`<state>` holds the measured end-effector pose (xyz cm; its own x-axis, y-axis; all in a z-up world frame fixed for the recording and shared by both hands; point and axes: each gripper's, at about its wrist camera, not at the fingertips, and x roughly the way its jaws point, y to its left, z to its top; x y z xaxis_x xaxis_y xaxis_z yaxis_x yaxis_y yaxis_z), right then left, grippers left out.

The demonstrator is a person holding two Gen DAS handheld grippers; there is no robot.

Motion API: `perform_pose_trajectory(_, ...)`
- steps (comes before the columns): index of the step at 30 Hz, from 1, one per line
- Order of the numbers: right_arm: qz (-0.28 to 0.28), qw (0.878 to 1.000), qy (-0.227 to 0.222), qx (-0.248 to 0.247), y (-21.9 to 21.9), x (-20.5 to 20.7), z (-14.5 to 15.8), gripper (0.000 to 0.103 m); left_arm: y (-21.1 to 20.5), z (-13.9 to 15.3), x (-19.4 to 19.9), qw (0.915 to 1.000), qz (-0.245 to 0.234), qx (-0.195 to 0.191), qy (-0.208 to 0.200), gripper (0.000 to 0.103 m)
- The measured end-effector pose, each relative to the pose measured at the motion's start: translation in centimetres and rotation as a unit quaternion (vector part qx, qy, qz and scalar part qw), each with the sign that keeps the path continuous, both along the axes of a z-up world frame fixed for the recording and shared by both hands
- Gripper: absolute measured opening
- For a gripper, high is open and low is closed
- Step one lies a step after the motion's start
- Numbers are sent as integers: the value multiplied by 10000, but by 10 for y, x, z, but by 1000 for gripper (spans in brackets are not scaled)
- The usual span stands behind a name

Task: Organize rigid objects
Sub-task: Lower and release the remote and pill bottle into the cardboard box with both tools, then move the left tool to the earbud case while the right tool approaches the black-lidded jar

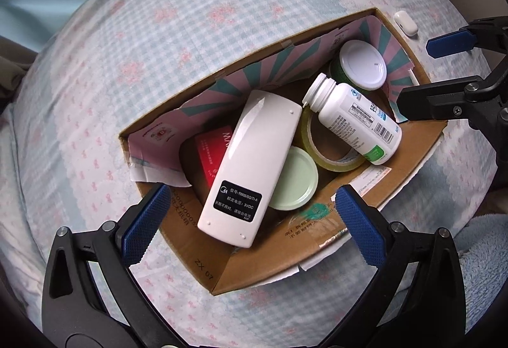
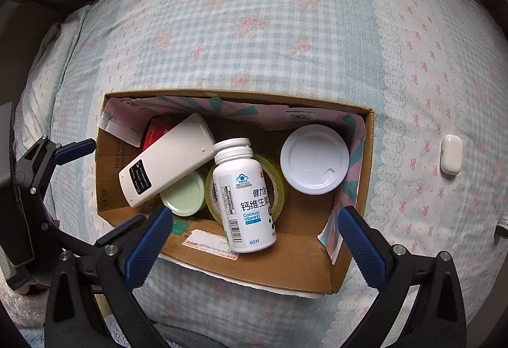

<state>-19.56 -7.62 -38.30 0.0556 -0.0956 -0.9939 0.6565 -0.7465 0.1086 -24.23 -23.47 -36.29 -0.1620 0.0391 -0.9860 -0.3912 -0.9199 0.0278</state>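
An open cardboard box (image 1: 273,256) (image 2: 285,262) sits on the bed. Inside lie a white remote (image 1: 250,167) (image 2: 168,160) back side up, a white pill bottle (image 1: 355,122) (image 2: 244,198), a tape roll (image 1: 333,160) (image 2: 279,183), a pale green lid (image 1: 295,179) (image 2: 184,194), a white-lidded jar (image 1: 362,63) (image 2: 314,159) and a red box (image 1: 212,154) (image 2: 155,129). My left gripper (image 1: 250,221) (image 2: 104,186) is open and empty above the box's near edge. My right gripper (image 2: 254,246) (image 1: 416,75) is open and empty above the box's other side.
A small white earbud case (image 1: 406,22) (image 2: 451,154) lies on the checked bedsheet (image 2: 285,30) outside the box. A fluffy blue blanket (image 1: 482,249) lies at the bed's edge.
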Motion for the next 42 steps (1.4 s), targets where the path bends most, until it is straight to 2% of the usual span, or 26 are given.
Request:
perform_pose_trajectory(5,8,9997,209,-147,6,7,24,103,-2,22,12,9998,87,5,178,103)
perform_pose_trajectory(12,-88,9971,656,-362,21,21,66,103,-8,61,35,9977,496,148,449,103)
perform_pose_trajectory(14,-123,9948,946,-367,26,26,80,103,-8,72,42,9967,578,262,514,103)
perform_pose_trajectory(17,-248,9935,1025,-425,38,32,100,103,-3,85,47,9955,681,312,586,103)
perform_pose_trajectory(20,-502,9915,1108,-458,57,37,118,103,4,100,48,9933,737,552,704,103)
perform_pose_trajectory(26,-1058,9833,1367,-568,115,39,148,103,37,133,64,9887,679,544,1218,103)
perform_pose_trajectory(29,-1298,9778,1520,-631,148,35,159,103,56,146,72,9866,798,629,1280,103)
perform_pose_trajectory(33,-1433,9713,1809,-575,194,27,173,103,89,156,82,9826,999,462,1497,103)
perform_pose_trajectory(36,-1438,9646,2146,-539,232,18,185,103,117,164,82,9792,1123,516,1611,103)
perform_pose_trajectory(42,-1634,9575,2309,-566,310,-17,201,103,184,170,69,9757,1246,553,1716,103)
